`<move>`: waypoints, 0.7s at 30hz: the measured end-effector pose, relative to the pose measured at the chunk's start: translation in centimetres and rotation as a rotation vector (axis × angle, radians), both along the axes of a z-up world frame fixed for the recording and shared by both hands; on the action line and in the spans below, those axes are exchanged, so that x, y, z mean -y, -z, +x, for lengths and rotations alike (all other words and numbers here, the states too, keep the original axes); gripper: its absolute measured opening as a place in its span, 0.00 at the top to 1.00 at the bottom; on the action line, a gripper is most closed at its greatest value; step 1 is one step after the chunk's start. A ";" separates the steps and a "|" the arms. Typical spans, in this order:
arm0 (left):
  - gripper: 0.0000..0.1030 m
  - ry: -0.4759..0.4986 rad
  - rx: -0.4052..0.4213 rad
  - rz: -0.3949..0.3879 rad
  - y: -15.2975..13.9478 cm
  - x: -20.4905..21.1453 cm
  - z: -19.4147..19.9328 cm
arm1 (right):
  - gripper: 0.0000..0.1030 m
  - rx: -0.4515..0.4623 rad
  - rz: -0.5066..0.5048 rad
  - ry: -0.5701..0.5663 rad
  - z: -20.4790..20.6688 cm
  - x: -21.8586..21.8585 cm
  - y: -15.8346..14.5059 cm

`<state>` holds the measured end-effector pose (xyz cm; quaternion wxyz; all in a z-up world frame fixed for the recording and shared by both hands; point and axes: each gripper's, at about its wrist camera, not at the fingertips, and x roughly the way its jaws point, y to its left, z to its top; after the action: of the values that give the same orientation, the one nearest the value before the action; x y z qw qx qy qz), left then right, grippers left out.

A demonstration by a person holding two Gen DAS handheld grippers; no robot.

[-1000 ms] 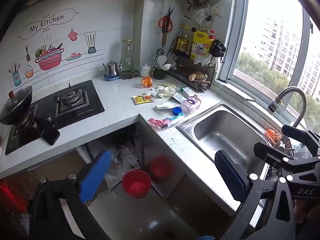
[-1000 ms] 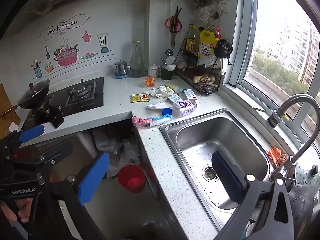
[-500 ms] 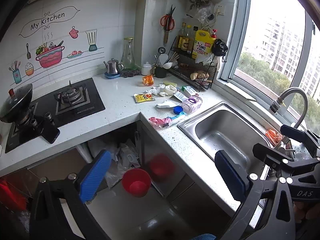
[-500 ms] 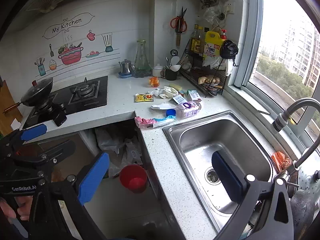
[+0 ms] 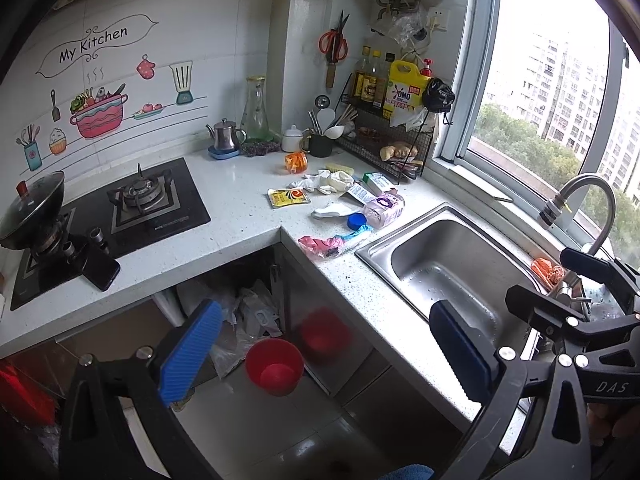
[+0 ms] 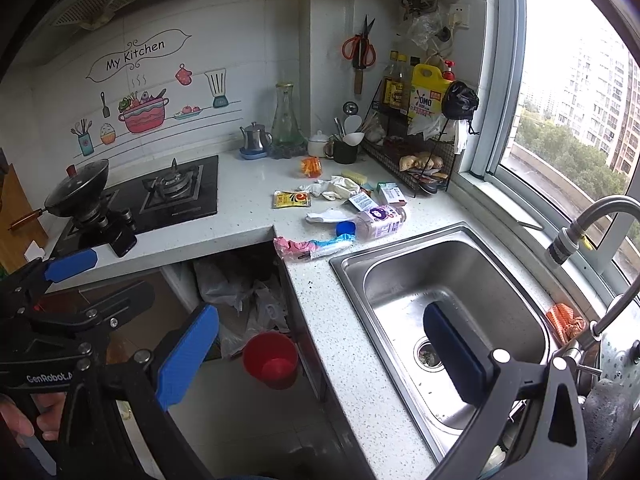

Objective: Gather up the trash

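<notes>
Both my grippers, left (image 5: 326, 346) and right (image 6: 320, 350), are hanging with jaws spread wide and empty, well short of the trash. Wrappers are lying scattered on the white countertop (image 6: 248, 216) beside the sink (image 6: 452, 280): pink wrapper (image 6: 304, 249), plastic bottle (image 6: 378, 218), yellow sachet (image 6: 292, 199). Red bin (image 6: 270, 360) is sitting on the floor below.

The small round plastic bin (image 5: 274, 366) on the floor is red. The flat square sauce packet (image 5: 289, 197) is yellow with a red swirl. The long crinkly wrapper (image 5: 333, 242) is pink and light blue. The white stone counter (image 5: 240, 216) has tiny dark specks. The ribbed gripper pads (image 5: 190, 352) are blue.
</notes>
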<state>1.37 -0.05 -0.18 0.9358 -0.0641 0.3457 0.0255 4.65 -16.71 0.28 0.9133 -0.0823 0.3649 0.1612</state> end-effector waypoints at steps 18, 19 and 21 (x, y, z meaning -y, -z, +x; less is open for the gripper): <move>0.00 0.016 -0.018 0.008 0.0 -0.6 0.1 | 0.01 -0.001 0.007 0.006 0.3 -0.2 0.4; 0.00 0.019 -0.018 0.007 0.0 -0.6 0.1 | 0.01 -0.001 0.006 0.006 0.3 -0.2 0.5; 0.00 0.020 -0.018 0.010 0.1 -0.4 0.1 | 0.01 -0.003 0.002 0.010 0.4 -0.2 0.5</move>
<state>1.47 0.38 -0.25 0.9331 -0.0558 0.3548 0.0185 5.02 -16.53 -0.21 0.9136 -0.0796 0.3664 0.1571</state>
